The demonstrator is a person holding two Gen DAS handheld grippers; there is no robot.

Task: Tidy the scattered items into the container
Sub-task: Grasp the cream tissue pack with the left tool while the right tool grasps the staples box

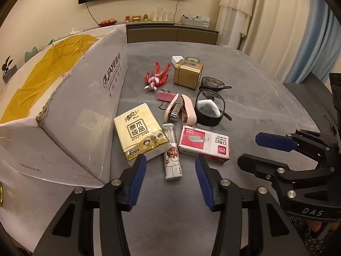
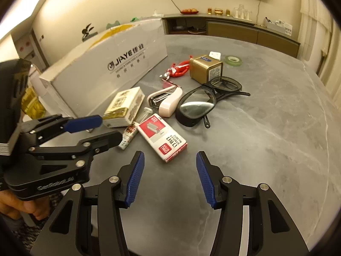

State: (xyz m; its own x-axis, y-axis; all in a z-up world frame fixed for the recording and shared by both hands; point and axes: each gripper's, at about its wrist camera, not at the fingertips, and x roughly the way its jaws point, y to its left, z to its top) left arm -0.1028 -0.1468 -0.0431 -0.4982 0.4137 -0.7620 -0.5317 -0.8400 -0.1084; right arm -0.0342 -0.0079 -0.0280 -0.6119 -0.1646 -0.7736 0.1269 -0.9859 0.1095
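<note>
A long white cardboard box point(image 1: 85, 98) point(image 2: 110, 64) lies open on the grey table's left. Beside it are scattered a yellow tissue pack point(image 1: 140, 132) point(image 2: 124, 106), a white printed tube point(image 1: 172, 166) point(image 2: 130, 135), a red staples box point(image 1: 204, 145) point(image 2: 163, 137), a pink stapler point(image 1: 181, 111) point(image 2: 166, 101), black glasses point(image 1: 210, 106) point(image 2: 198, 104), a gold tin point(image 1: 187, 72) point(image 2: 205, 69) and a red toy figure point(image 1: 156, 76) point(image 2: 178, 69). My left gripper point(image 1: 170, 157) point(image 2: 110, 128) is open, just short of the tube. My right gripper point(image 2: 169, 154) point(image 1: 249, 149) is open near the staples box.
A pink binder clip point(image 1: 166, 97), a green tape roll point(image 2: 233, 59) and a white plug point(image 2: 214, 55) lie among the far items. Bare table point(image 2: 266, 138) stretches to the right. A low cabinet point(image 2: 245, 32) runs along the back wall. A hand point(image 2: 25, 209) holds the left gripper.
</note>
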